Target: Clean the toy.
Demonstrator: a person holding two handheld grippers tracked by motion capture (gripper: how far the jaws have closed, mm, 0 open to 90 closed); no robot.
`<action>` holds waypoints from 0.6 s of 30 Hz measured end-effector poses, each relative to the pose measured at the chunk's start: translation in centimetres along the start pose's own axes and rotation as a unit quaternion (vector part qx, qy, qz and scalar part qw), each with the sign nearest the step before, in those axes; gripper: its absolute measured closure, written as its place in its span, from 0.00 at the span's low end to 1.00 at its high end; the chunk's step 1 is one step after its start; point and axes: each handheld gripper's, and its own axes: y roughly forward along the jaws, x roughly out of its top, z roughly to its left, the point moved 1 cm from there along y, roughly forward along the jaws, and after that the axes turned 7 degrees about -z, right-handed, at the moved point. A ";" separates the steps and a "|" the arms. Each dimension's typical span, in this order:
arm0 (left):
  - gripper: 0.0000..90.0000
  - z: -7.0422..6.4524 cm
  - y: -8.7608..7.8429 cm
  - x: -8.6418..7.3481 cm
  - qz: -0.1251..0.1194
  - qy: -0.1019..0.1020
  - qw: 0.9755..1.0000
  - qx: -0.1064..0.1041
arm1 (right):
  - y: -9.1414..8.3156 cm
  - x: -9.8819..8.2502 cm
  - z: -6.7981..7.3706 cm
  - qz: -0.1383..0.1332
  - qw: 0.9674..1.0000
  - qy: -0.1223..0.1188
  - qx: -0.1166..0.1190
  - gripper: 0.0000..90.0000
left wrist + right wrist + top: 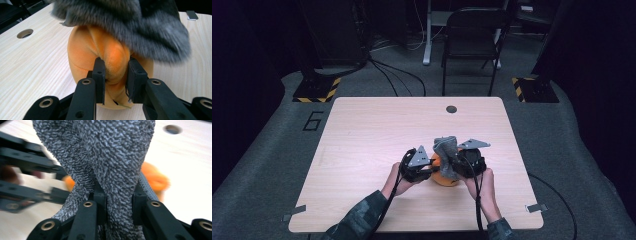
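While the left gripper (113, 75) pinches a soft round orange plush cushion (85, 52) steady, the right gripper (118, 197) clamps its fuzzy grey knitted cover (110, 152), apparently for peeling, directly between both tools.

— Any writing you can read from your end?
— One thing — I see a large dark "6" (313, 121) marked on the grey floor (272, 150), left of the table (377, 125). Nothing else is legible.
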 end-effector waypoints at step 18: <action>0.79 0.2 -0.2 -0.2 -0.004 0.002 1.000 -0.005 | -0.9 -1.6 -6.6 0.002 0.996 0.072 -0.057 0.80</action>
